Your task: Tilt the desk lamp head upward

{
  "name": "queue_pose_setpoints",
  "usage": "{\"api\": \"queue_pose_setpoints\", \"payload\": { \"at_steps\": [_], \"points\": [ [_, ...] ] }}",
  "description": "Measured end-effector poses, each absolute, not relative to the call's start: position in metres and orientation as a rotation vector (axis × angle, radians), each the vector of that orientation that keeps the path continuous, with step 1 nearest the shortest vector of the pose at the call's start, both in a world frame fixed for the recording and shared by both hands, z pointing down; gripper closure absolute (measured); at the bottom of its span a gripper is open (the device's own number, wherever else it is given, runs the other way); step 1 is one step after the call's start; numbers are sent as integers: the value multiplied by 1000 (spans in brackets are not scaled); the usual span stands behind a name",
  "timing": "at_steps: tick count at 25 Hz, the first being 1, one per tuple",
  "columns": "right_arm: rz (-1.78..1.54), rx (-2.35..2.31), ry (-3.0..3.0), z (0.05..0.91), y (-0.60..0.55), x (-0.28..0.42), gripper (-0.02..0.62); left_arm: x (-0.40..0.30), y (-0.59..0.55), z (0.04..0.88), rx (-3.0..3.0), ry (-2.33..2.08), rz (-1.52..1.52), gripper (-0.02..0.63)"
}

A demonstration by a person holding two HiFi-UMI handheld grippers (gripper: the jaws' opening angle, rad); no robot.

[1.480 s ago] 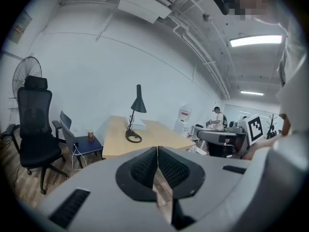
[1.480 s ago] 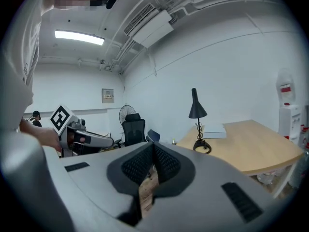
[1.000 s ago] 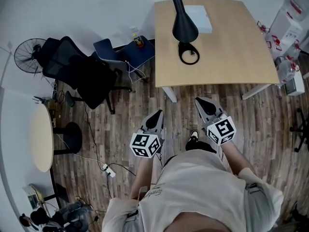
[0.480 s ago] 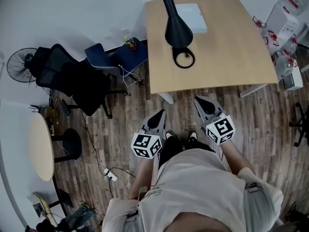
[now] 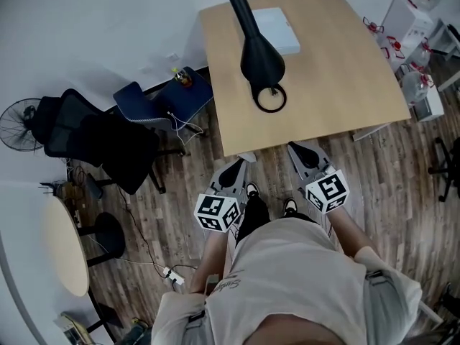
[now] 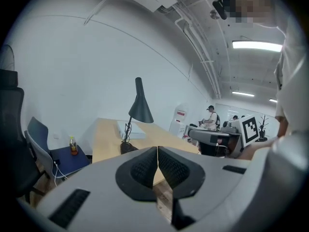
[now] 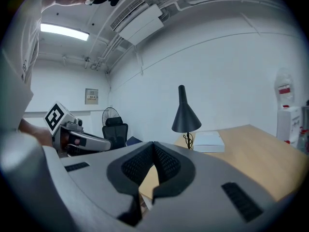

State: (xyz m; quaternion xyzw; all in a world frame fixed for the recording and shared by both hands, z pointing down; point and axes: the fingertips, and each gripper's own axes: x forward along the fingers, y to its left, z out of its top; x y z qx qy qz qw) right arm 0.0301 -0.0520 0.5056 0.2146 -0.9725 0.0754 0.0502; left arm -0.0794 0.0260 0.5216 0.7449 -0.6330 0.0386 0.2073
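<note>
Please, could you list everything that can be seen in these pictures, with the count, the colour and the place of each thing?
desk lamp: one, black, on the desk
desk: one, light wood, ahead of the person
flat box: one, white, on the desk behind the lamp
office chair: one, black, left of the desk
blue chair: one, dark blue, at the desk's left edge
bottle: one, small, on the blue chair
fan: one, black, far left
round table: one, pale, lower left
power strip: one, white, on the floor
left gripper: one, grey, jaws together, empty
right gripper: one, grey, jaws together, empty
</note>
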Motion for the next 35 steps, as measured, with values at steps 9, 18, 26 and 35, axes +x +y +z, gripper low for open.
{"api": "queue_pose_setpoints", "payload": {
  "at_steps": [9, 18, 26, 35],
  "points": [
    [205, 824, -2915, 496, -90, -19, 600, -138, -30, 515, 2196, -1639, 92, 591],
    [159, 1068, -2837, 484, -117, -33, 600, -164, -71, 520, 2332, -1458, 117, 591],
    [174, 1184, -2782, 491, -132, -19, 600, -155, -98, 532, 2370, -1353, 163, 591],
    [161, 1057, -2851, 499, -152, -3, 600, -117, -129, 547, 2359, -1370, 218, 591]
  ]
}}
